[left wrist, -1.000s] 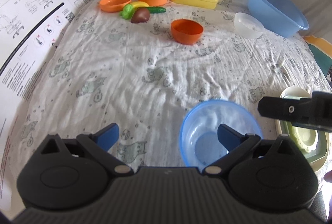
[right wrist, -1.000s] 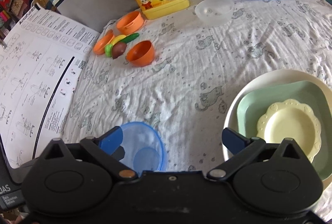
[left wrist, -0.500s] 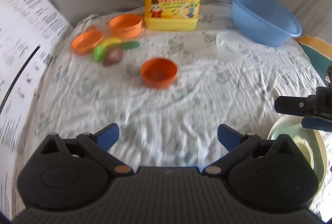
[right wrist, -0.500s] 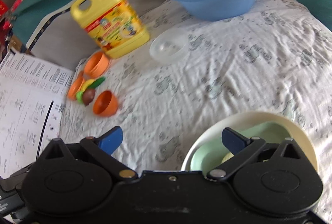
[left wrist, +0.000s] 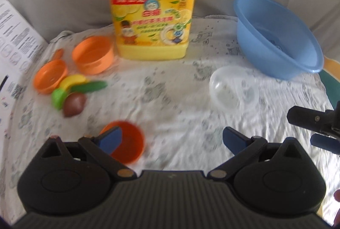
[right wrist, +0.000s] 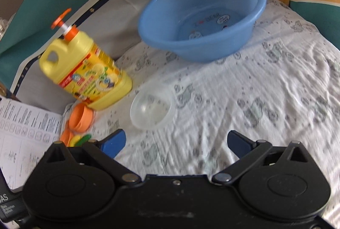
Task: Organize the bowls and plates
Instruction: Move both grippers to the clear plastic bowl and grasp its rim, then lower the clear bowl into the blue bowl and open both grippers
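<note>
Two bowls, blue basin [right wrist: 201, 16] and clear bowl [right wrist: 152, 111], sit empty.

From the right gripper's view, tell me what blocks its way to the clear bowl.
Nothing visible does. The right gripper is open, and only bare patterned cloth lies between its fingers and the clear bowl. The blue basin sits beyond the bowl.

Three orange bowls [left wrist: 124, 142], one clear bowl [left wrist: 232, 89], one basin [left wrist: 276, 35]

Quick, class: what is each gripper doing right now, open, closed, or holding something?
Left gripper: open, holding nothing; the orange bowl lies behind its left jaw.
Right gripper: open, holding nothing; the clear bowl lies just ahead.
</note>
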Demonstrator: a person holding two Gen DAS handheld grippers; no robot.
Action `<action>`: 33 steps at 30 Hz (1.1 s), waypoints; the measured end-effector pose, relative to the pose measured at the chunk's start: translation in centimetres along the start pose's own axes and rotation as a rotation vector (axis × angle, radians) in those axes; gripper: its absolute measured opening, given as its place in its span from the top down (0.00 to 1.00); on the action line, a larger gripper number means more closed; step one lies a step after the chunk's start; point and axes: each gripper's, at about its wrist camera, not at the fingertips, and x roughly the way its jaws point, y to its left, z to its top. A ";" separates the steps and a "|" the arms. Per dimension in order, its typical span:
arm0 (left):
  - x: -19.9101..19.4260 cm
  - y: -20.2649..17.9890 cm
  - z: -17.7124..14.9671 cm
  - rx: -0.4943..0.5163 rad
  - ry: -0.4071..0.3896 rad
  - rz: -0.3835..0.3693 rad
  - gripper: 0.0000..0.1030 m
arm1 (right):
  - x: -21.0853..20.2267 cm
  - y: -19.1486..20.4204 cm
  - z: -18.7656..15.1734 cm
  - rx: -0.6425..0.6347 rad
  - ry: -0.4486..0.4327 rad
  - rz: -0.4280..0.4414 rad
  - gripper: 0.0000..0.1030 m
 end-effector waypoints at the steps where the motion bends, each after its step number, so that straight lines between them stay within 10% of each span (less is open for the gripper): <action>1: 0.7 -0.3 0.5 0.002 0.004 0.002 0.00 | 0.6 -0.2 0.7 0.011 0.001 0.001 0.00; 7: 4.3 -1.7 2.4 0.003 0.029 0.004 0.09 | 3.9 -0.4 2.9 0.045 0.015 0.011 0.04; 21: 9.3 -3.8 2.5 0.058 0.111 -0.071 0.74 | 9.8 0.1 2.6 0.038 0.076 0.047 0.82; 33: 7.1 -3.9 1.3 0.107 0.119 -0.081 0.82 | 8.3 1.6 0.4 -0.003 0.079 0.056 0.83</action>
